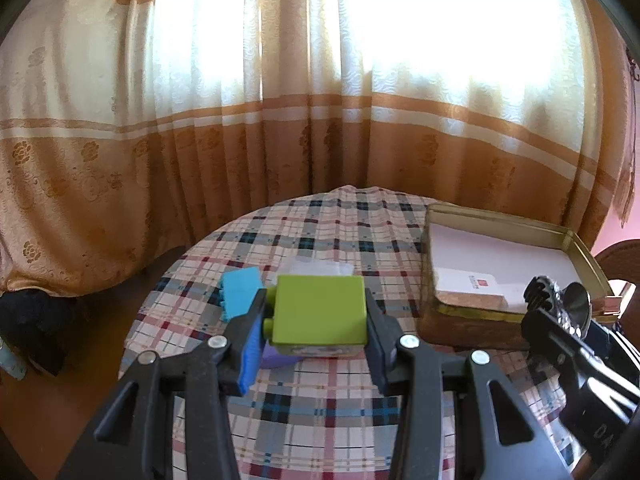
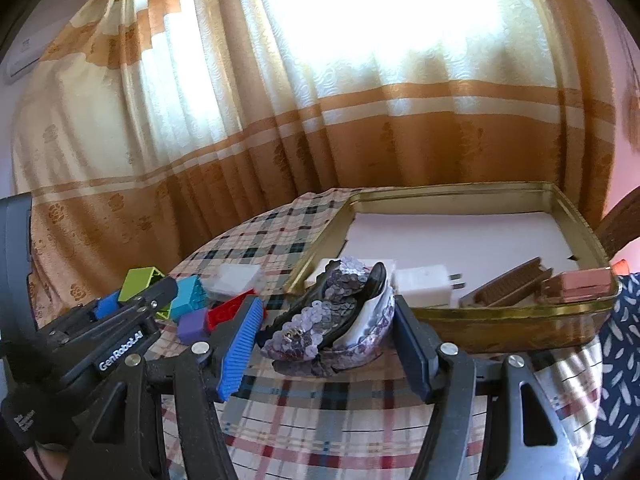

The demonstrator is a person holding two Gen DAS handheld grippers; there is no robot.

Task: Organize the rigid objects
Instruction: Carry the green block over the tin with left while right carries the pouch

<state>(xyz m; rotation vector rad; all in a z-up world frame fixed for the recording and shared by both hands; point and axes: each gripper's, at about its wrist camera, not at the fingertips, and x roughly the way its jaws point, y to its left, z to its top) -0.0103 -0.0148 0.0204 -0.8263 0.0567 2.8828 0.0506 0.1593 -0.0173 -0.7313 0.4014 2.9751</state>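
Note:
My left gripper (image 1: 318,312) is shut on a lime-green toy block (image 1: 320,310) and holds it just above the plaid tablecloth; the block also shows in the right wrist view (image 2: 142,280). A blue block (image 1: 240,292) lies to its left and a purple block (image 1: 276,356) sits under it. My right gripper (image 2: 326,328) is shut on a sequined hair clip (image 2: 332,320), held in front of the gold tin box (image 2: 520,320). Red (image 2: 228,312), teal (image 2: 190,296) and purple (image 2: 194,326) blocks lie at the left.
The tin (image 1: 576,248) is lined with white paper and holds a white charger (image 2: 426,286), a brown comb (image 2: 508,282) and a pink piece (image 2: 584,284). A clear plastic box (image 2: 234,278) lies on the round table (image 1: 304,416). Curtains hang behind.

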